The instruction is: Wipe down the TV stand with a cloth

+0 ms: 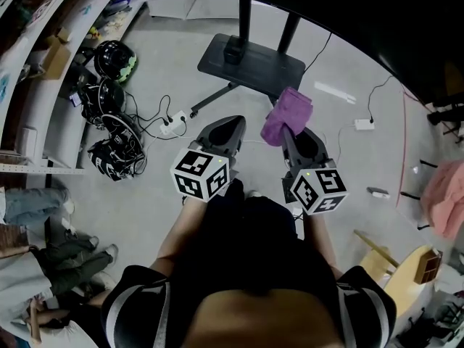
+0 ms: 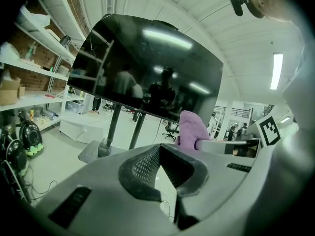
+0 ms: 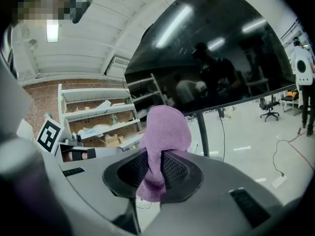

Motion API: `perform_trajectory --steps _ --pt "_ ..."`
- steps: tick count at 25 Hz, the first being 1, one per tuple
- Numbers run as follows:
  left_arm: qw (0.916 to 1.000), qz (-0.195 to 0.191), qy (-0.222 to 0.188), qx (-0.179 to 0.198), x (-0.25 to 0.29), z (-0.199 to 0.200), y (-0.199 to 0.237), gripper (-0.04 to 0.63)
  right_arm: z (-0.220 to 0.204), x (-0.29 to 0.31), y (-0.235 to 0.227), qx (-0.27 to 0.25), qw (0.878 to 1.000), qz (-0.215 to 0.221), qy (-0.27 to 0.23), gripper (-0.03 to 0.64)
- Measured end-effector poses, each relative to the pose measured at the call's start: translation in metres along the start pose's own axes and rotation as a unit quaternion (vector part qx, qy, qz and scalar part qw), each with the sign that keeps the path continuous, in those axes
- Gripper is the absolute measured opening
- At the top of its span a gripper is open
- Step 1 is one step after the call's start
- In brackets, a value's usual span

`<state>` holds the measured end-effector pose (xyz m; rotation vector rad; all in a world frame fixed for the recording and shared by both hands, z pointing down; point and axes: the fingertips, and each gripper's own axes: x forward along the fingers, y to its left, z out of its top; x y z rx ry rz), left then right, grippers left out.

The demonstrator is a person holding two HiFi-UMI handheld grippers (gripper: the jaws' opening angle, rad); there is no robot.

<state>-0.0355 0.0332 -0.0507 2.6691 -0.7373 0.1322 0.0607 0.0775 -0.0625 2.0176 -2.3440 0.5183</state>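
Near edge of TV stand (image 1: pixel 250 60): right tool (image 3: pixel 155 170) tight on cloth (image 3: pixel 165 127), left tool (image 2: pixel 158 154) seemingly closed.

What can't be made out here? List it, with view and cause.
- Stand posts: head view, tops lost in darkness at the top edge.
- TV stand base: left gripper view, near part behind the left gripper.
- Purple cloth: right gripper view, pinched part hidden between the fingers.
- Dirt on the base: too small anywhere.
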Motion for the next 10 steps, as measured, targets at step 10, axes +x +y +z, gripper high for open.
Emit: perform_trajectory --steps 10 --pt "1.0 0.002 0.002 -0.005 -0.0024 -0.0045 0.0041 0.005 -0.0002 -0.0007 0.0049 0.004 1.0 0.007 0.001 0.081"
